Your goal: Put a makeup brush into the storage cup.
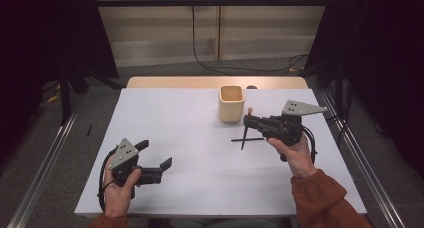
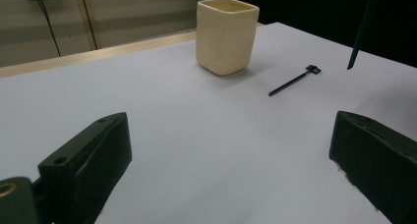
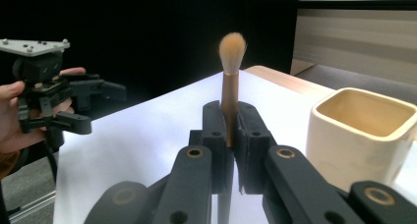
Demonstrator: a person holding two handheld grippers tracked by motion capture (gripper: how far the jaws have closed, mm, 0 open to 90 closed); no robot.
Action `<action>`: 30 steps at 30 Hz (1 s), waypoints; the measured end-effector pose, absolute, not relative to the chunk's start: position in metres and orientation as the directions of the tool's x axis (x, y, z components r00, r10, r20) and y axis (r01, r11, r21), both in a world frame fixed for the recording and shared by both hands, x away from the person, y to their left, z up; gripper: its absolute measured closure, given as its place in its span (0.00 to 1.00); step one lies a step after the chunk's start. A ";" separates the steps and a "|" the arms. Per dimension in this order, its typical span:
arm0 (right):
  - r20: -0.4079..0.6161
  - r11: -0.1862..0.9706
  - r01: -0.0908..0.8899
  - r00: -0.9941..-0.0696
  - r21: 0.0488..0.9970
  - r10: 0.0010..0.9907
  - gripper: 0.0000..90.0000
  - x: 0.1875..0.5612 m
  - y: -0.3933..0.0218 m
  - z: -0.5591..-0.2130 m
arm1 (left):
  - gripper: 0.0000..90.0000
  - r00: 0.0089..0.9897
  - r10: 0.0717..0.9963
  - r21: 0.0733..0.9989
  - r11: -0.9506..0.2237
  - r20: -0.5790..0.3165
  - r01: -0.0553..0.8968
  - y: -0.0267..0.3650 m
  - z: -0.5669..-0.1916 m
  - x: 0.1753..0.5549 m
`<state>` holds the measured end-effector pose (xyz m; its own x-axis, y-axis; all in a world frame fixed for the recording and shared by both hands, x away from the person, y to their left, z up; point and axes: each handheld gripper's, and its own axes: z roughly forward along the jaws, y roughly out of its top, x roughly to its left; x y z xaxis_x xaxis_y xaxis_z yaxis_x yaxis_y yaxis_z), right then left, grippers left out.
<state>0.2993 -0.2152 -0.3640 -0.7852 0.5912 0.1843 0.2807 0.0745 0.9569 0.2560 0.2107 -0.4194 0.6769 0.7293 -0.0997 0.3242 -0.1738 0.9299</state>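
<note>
My right gripper is shut on a makeup brush and holds it nearly upright. Its tan bristles point up above the jaws of the right gripper. The dark handle hangs down toward the table. A cream square cup stands just left of that gripper, also seen close by and farther off. A thin black stick with a small square head lies flat on the white table below the cup. My left gripper hovers open at the front left, nothing between its fingers.
The white table has a wooden strip along its far edge. Metal rails run along both sides of the table on the floor. Cables lie on the floor behind it. Dark curtains close in left and right.
</note>
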 end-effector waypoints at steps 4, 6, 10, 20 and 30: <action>0.185 0.064 0.277 -0.777 0.959 0.602 0.94 0.305 -0.219 -0.360 | 0.02 0.657 0.749 0.929 -0.177 -0.087 0.325 0.216 -0.423 0.253; 0.183 0.063 0.275 -0.774 0.959 0.606 0.94 0.308 -0.220 -0.358 | 0.02 0.665 0.742 0.929 -0.185 -0.082 0.321 0.217 -0.424 0.251; 0.187 0.048 0.273 -0.767 0.961 0.613 0.94 0.314 -0.220 -0.351 | 0.02 0.661 0.744 0.933 -0.164 -0.096 0.319 0.219 -0.426 0.248; 0.144 0.070 0.238 -0.771 0.969 0.620 0.94 0.330 -0.212 -0.329 | 0.02 0.667 0.739 0.934 -0.166 -0.094 0.316 0.225 -0.428 0.239; 0.119 0.088 0.225 -0.762 0.970 0.637 0.94 0.352 -0.208 -0.319 | 0.02 0.687 0.723 0.934 -0.189 -0.076 0.303 0.225 -0.429 0.236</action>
<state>0.3522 -0.2079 -0.3191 -0.7618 0.6368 0.1185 0.2248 0.0882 0.9704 0.2363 0.2246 -0.4290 0.6867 0.7230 -0.0760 0.3027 -0.1893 0.9341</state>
